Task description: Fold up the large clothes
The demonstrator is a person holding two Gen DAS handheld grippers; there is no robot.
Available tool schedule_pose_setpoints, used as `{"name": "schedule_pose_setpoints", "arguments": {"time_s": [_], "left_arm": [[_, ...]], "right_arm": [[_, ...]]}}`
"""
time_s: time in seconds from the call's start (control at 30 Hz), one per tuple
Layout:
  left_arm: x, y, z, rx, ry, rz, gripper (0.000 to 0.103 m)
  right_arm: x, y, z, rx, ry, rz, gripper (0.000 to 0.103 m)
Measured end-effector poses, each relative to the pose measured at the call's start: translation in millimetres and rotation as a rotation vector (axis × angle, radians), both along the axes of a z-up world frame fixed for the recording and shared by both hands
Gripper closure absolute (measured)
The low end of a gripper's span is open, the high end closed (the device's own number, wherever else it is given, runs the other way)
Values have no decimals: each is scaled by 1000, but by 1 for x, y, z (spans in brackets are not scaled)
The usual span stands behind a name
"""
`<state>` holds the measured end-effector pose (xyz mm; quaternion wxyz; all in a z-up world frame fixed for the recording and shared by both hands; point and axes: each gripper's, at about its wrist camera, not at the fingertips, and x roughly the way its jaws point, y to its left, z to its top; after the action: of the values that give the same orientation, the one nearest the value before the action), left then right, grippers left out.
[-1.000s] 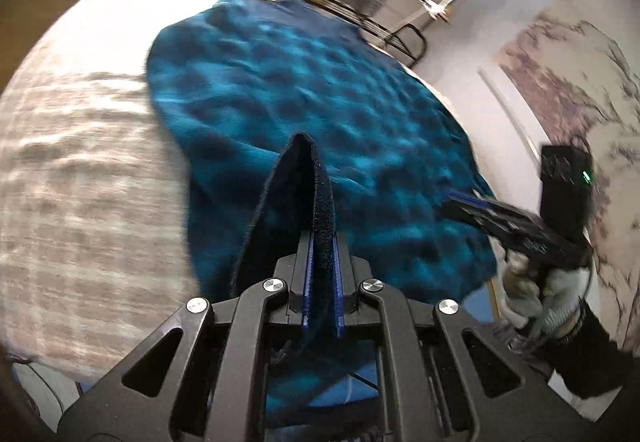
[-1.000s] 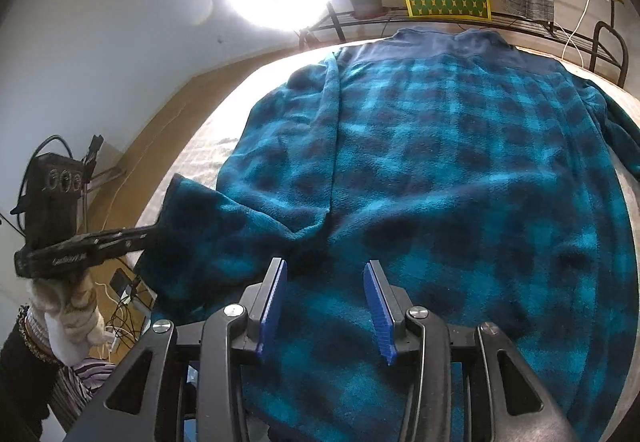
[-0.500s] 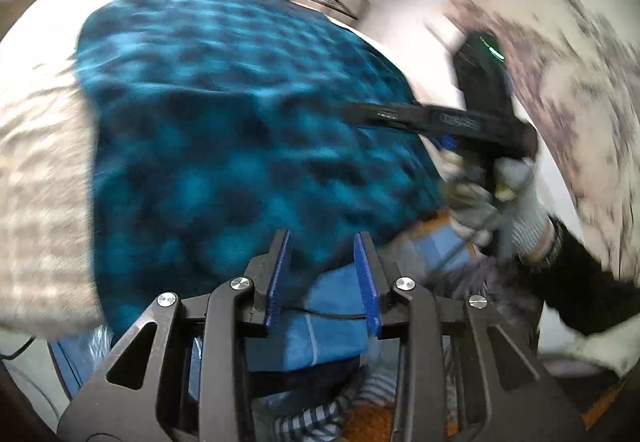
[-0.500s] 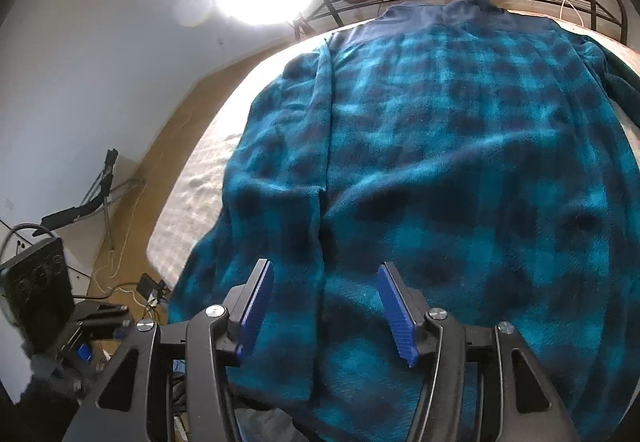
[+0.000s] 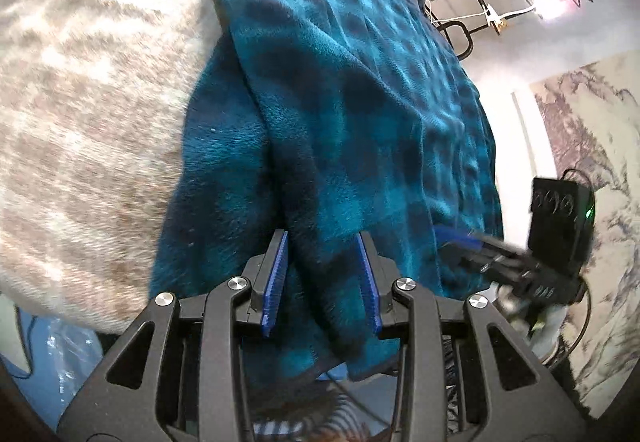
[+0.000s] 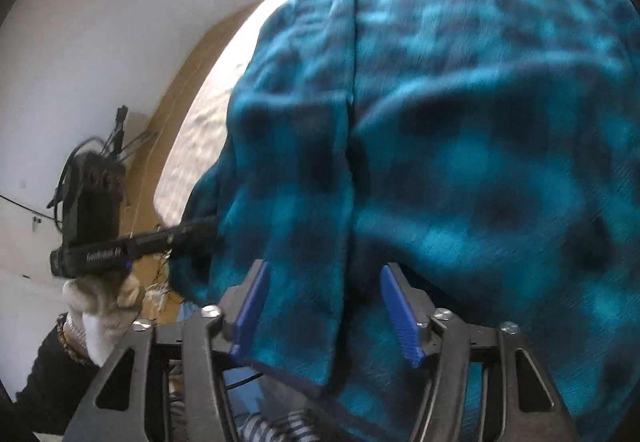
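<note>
Below both claws, garment [image 6: 480, 162] hem runs off-frame.

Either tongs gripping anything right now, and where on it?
Nothing held. Left tongs and right tongs both stand open, straddling the blue plaid fleece garment's near hem, pads not pressing.

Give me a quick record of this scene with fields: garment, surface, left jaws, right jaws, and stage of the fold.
garment: blue plaid fleece, spread flat, left side folded inward
surface: beige patterned bedcover
left gripper: jaws open, straddling the hem, not pressing
right gripper: jaws open, closing lately, hem fabric between them, not clamped
stage: both grippers at the near hem, no grip yet
</note>
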<state>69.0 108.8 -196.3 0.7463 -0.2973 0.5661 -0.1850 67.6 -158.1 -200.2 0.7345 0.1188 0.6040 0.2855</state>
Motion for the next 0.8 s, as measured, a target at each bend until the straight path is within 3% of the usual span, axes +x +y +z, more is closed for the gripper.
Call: {"name": "schedule_pose_setpoints", "arguments": {"time_s": [0.03, 0.07, 0.17, 0.27, 0.4, 0.47, 0.67, 0.73, 0.77, 0.8], "left_arm": [[2, -2, 0, 3, 0, 0, 91], [3, -4, -1, 15, -1, -5, 97], [5, -8, 4, 27, -25, 7, 98], [-1, -2, 22, 37, -78, 21, 98], [-19, 18, 52, 41, -143, 49, 98], [-22, 25, 57, 37, -152, 55, 98], [-19, 24, 21, 104, -58, 49, 98], [-22, 24, 20, 110, -57, 51, 98], [-25, 25, 23, 102, -71, 50, 96], [-27, 24, 27, 106, -82, 54, 92]], "right_arm": [[-2, 2, -5, 15, 20, 10, 63], [-3, 5, -8, 29, 35, 17, 72], [-6, 13, -14, 85, 70, 27, 96], [-8, 18, -3, 199, 84, 10, 102], [-15, 16, 17, 363, 103, -16, 103], [-17, 15, 22, 386, 92, -18, 103], [-21, 12, -20, 238, 169, -36, 102], [-26, 13, -24, 183, 146, -19, 96], [-28, 14, -22, 167, 130, -6, 87], [-31, 15, -17, 151, 110, 5, 70]]}}
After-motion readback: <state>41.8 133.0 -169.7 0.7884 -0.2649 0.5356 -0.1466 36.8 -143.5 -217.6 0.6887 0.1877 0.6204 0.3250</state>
